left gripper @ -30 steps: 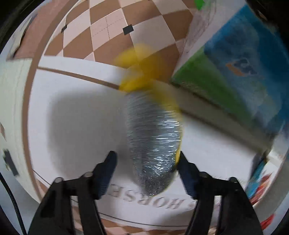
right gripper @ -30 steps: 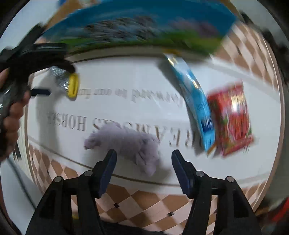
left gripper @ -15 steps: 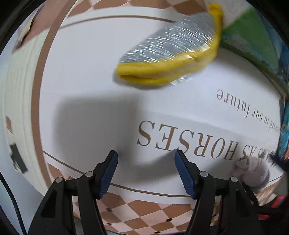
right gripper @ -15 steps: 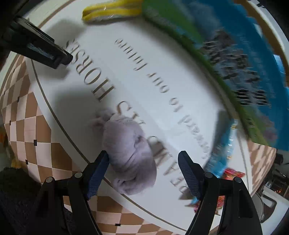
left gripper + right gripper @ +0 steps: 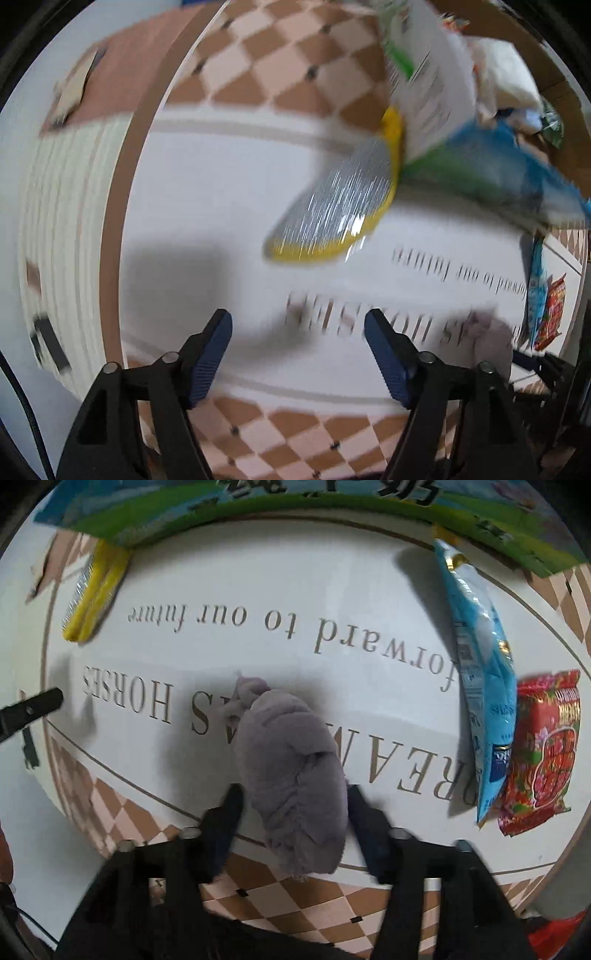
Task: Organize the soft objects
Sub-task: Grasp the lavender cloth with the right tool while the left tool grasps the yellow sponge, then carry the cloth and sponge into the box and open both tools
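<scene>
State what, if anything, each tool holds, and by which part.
Left tool: nothing, jaws wide apart. Right tool: its jaws flank the near end of the purple plush; a firm grip cannot be told.

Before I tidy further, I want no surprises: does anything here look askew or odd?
Little stands out. The yellow sponge lies tilted, one end tucked under the big blue-green bag. The blue packet overlaps the red packet. The purple plush lies between the right gripper's open fingers.

Black-framed tongs (image 5: 298,330) with ribbed blue pads (image 5: 212,354) and silver screws.
</scene>
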